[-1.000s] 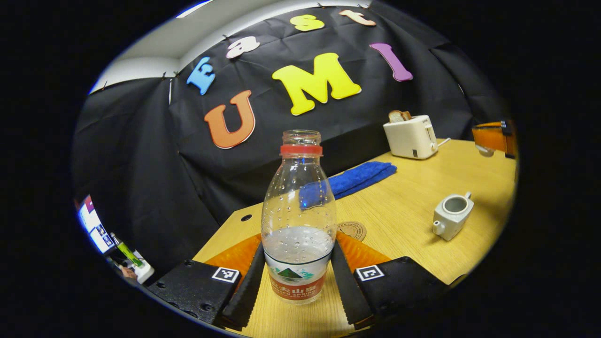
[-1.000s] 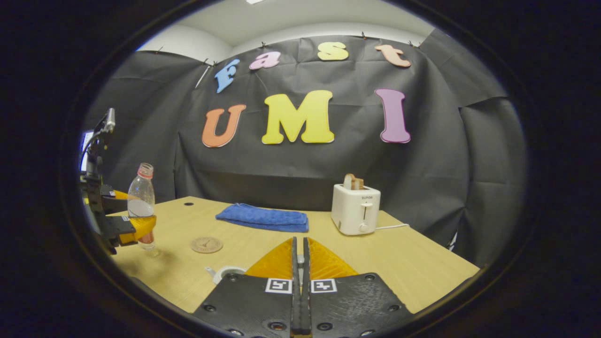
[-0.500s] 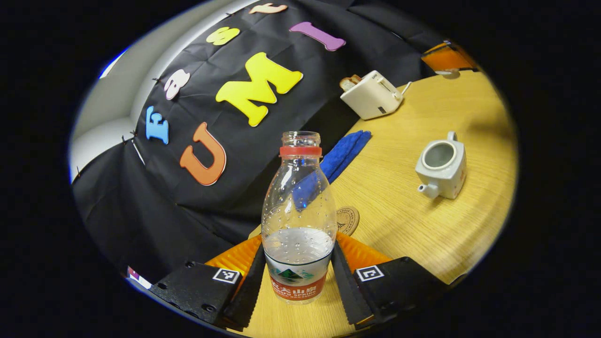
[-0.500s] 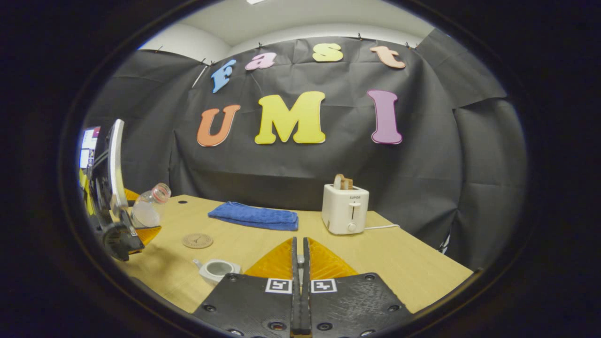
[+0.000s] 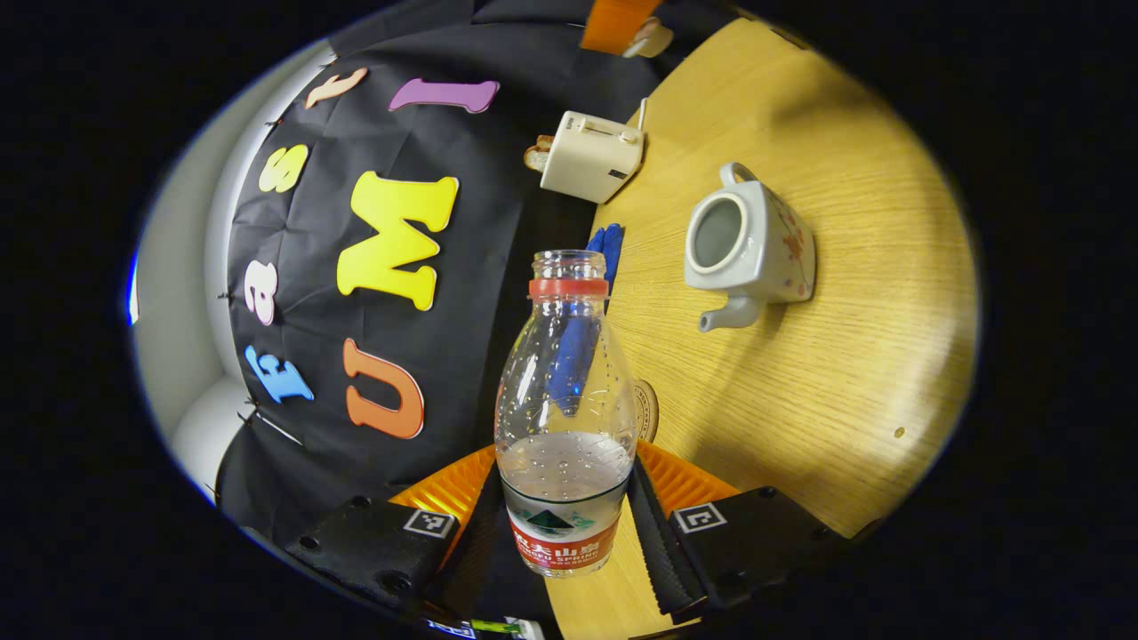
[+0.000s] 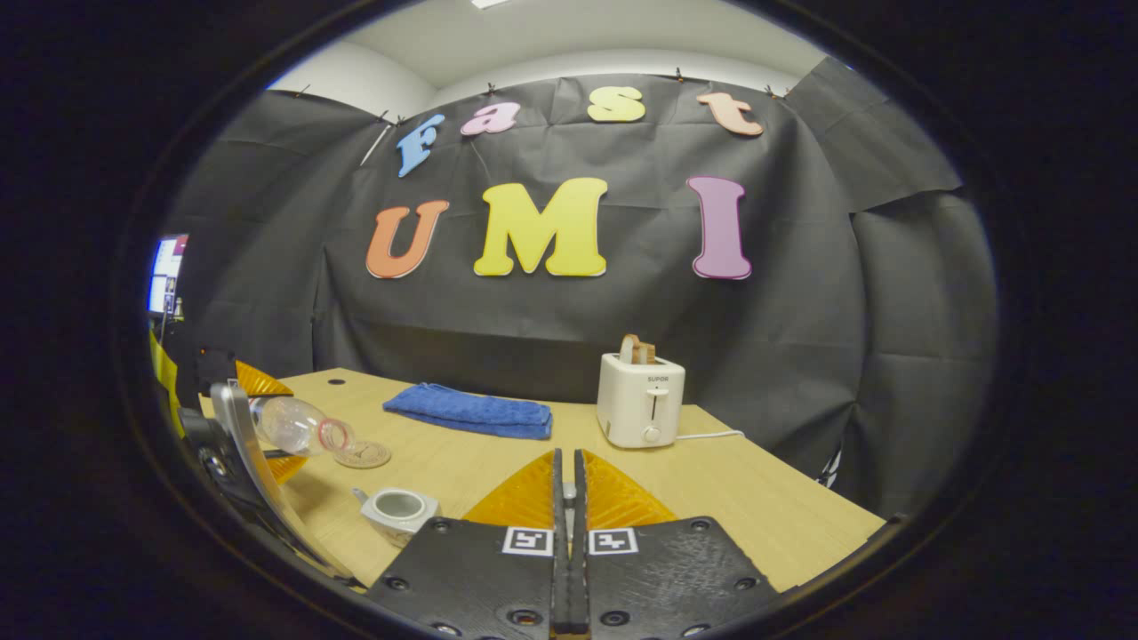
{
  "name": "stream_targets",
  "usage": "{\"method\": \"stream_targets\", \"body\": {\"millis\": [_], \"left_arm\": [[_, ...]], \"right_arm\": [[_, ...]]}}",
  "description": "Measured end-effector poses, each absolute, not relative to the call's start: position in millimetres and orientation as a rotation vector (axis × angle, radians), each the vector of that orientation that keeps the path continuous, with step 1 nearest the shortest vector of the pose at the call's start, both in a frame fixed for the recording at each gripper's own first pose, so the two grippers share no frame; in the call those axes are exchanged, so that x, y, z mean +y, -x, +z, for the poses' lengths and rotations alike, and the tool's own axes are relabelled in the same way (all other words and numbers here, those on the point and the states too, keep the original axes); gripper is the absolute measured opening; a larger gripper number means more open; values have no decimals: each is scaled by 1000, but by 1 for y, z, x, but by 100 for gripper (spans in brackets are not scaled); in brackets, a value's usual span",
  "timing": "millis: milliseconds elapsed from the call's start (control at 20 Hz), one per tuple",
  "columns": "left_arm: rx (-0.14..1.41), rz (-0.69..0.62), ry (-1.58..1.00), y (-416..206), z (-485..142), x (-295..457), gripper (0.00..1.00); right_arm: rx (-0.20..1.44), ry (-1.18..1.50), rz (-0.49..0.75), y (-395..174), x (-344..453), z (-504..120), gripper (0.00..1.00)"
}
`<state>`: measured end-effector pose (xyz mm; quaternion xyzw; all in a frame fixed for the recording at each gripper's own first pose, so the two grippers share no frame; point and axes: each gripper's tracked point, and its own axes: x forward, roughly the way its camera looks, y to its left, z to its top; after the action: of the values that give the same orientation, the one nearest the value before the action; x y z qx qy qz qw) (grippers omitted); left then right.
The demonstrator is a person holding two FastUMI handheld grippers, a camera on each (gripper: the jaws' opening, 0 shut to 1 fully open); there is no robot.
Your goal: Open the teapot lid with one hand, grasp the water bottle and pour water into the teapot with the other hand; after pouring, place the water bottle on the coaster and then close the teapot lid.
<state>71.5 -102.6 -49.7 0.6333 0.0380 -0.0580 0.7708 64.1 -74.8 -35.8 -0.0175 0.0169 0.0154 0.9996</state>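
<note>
The bottle [image 5: 565, 418] is pinched by the left gripper [image 5: 564, 524] and tipped on its side above the table [image 5: 827, 373], near the open teapot [image 5: 749, 244]. The right gripper [image 6: 566, 533] is pressed together; whether anything is held cannot be told.

My water bottle [image 5: 566, 418] is clear plastic with a red neck ring, uncapped, about a third full — in the right gripper view it lies tipped nearly flat, mouth toward the teapot [image 5: 749, 246]. The teapot is white with small red marks, its lid off, standing upright on the table. The round coaster [image 6: 362, 455] lies flat just behind the bottle's mouth.
</note>
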Motion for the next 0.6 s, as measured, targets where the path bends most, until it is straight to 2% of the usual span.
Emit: {"method": "stream_targets", "body": {"millis": [600], "left_arm": [[58,-128,-1713,-66,-44,-127,74]], "right_arm": [[27,6,25,-61,-89,-37,0]]}}
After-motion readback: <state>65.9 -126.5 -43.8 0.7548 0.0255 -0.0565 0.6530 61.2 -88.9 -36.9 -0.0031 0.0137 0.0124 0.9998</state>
